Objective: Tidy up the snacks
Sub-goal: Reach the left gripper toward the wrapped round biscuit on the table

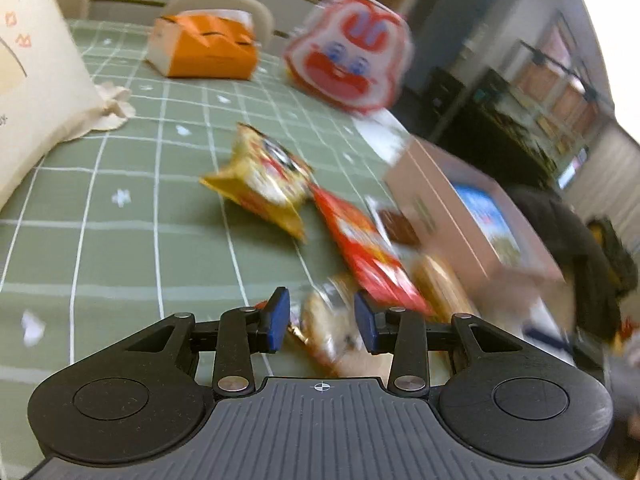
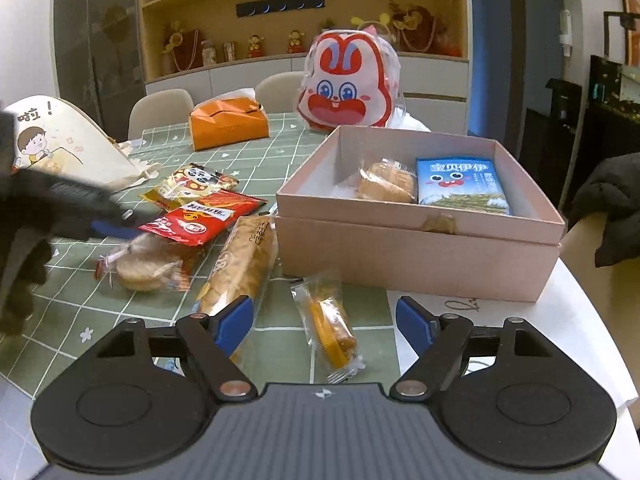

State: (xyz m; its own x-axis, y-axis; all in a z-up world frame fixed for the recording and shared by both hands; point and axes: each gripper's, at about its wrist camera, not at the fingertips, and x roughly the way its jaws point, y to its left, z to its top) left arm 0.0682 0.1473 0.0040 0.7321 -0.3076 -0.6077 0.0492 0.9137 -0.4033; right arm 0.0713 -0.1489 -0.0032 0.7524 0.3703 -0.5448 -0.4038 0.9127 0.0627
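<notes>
Nearest, right tongs: standing wide and hanging low over the near edge of the counter, gripping nothing.
Small cake packet: lying flat just ahead of them, between the two open pads, close to the front wall of the box.
Advice for that pick: it is probably paying to come straight down over the packet's middle and close across its narrow width, not on the loose crimped ends.
Long bread packet: lying just left of the cake packet, its near end beside the left pad; steering clear of it is looking wise.
Left tongs: standing narrow around the round biscuit packet; blur is hiding whether the pads are pressing on it.
Advice for that grip: squeezing gently is seeming best, since the biscuits are looking brittle.
Red packet and yellow packet: waiting further back toward the counter's middle, overlapping.
Pink box: sitting toward the right edge, already holding a biscuit packet and a blue packet; its left half is looking free.
Judgement: sorting is looking early, with five snacks lying outside.
</notes>
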